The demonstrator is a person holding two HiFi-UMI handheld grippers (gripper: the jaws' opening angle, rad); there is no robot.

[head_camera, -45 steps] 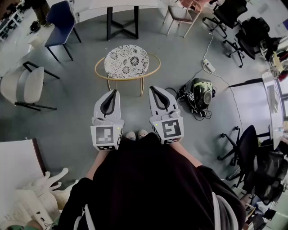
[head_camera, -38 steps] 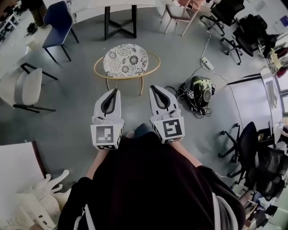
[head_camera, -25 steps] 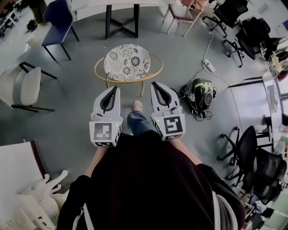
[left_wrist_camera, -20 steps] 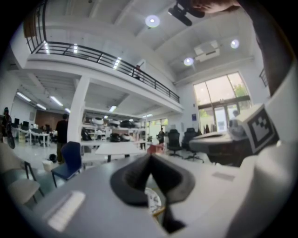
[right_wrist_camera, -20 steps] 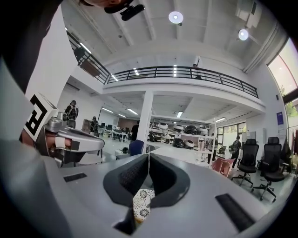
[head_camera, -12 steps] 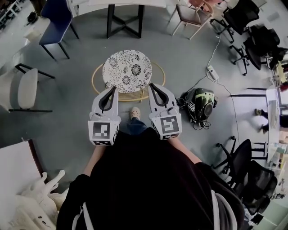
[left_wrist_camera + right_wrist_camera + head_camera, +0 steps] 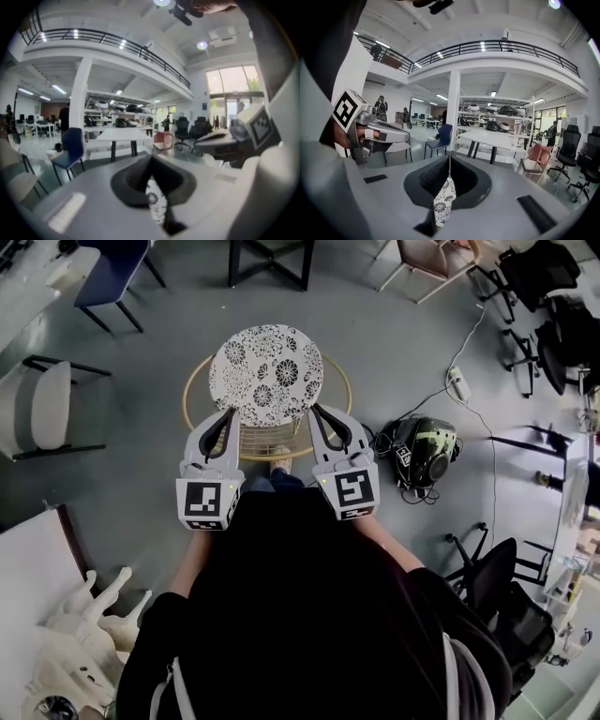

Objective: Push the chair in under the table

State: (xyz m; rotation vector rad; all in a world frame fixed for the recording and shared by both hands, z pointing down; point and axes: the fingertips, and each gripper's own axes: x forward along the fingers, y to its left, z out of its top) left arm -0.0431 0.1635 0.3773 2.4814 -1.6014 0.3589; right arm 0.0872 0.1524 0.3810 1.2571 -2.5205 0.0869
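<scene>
The chair (image 7: 267,371) is a round seat with a black-and-white flower pattern inside a gold hoop frame, standing on the grey floor just ahead of me. My left gripper (image 7: 230,412) and right gripper (image 7: 313,409) are both shut and hold nothing; their tips sit over the hoop's near rim, one at each side of the seat. Whether they touch it I cannot tell. The flowered seat (image 7: 154,206) shows below the left gripper (image 7: 150,157), and the same seat (image 7: 444,199) below the right gripper (image 7: 449,157). The white table (image 7: 487,138) with black legs (image 7: 272,254) stands beyond the chair.
A blue chair (image 7: 108,268) and a white chair (image 7: 47,404) stand at the left, a pink chair (image 7: 431,259) at the top right. A green-black helmet-like device (image 7: 427,448) with cables lies at the right, near black office chairs (image 7: 487,568). White figurines (image 7: 84,634) sit at the lower left.
I have walked forward to the flowered chair. Both grippers, shut throughout, came down and forward from well short of it to its near rim.
</scene>
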